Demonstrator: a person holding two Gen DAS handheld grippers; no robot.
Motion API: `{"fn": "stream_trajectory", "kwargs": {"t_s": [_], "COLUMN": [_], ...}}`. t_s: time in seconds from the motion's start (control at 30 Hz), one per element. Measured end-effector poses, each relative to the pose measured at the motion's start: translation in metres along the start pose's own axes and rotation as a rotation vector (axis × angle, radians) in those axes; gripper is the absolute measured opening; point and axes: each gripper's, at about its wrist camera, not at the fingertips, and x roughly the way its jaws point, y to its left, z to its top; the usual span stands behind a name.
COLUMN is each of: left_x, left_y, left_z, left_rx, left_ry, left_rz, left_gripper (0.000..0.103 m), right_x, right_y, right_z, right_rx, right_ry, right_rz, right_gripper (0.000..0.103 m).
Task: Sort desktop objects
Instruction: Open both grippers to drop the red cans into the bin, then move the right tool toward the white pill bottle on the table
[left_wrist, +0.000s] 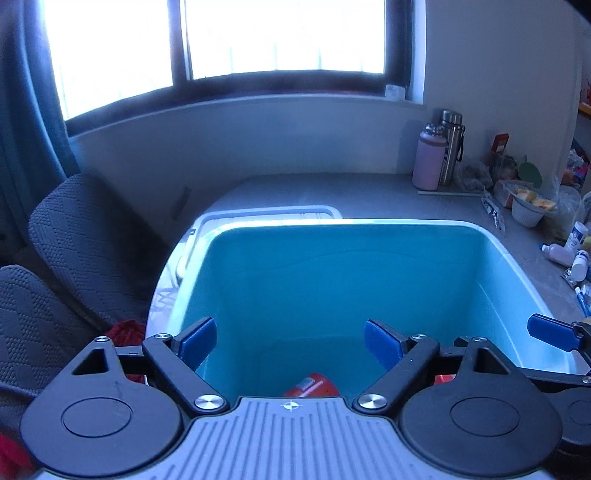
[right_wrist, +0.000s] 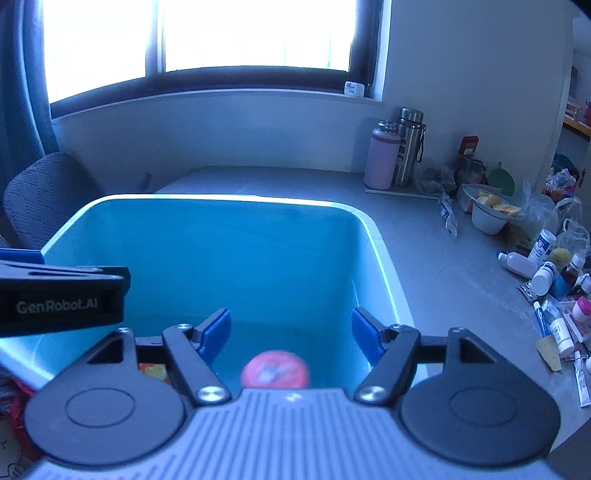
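A deep blue plastic bin (left_wrist: 369, 236) (right_wrist: 236, 206) stands on the grey desk. My left gripper (left_wrist: 290, 341) hangs open above its inside, nothing between the blue pads. A red-orange packet (left_wrist: 312, 386) lies low in the bin below it. My right gripper (right_wrist: 291, 332) is also open over the bin, with a blurred red round thing (right_wrist: 275, 371) beneath it, touching neither pad. One fingertip (left_wrist: 550, 330) of the right gripper shows at the right edge of the left wrist view. The left gripper's body (right_wrist: 62, 291) crosses the left side of the right wrist view.
A pink bottle (right_wrist: 382, 158) and a steel flask (right_wrist: 408, 147) stand at the desk's back. A white bowl of fruit (right_wrist: 491, 212), small bottles (right_wrist: 543, 275) and tubes crowd the right edge. A white lid (left_wrist: 273, 216) lies behind the bin; a grey chair (left_wrist: 85, 243) stands left.
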Motion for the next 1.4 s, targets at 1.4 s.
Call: {"fn": "stream_trajectory", "kwargs": {"t_s": [1.4], "left_x": [-0.13], "left_y": [0.053], "left_z": [-0.228], "left_rx": [-0.115], "left_ry": [-0.037], "left_rz": [0.136], "left_gripper": [0.089], "right_x": [-0.11], "right_y": [0.03], "right_z": [-0.188], "right_rx": [-0.001], "right_ry": [-0.169], "right_rz": [0.088], "right_gripper": [0.103]}}
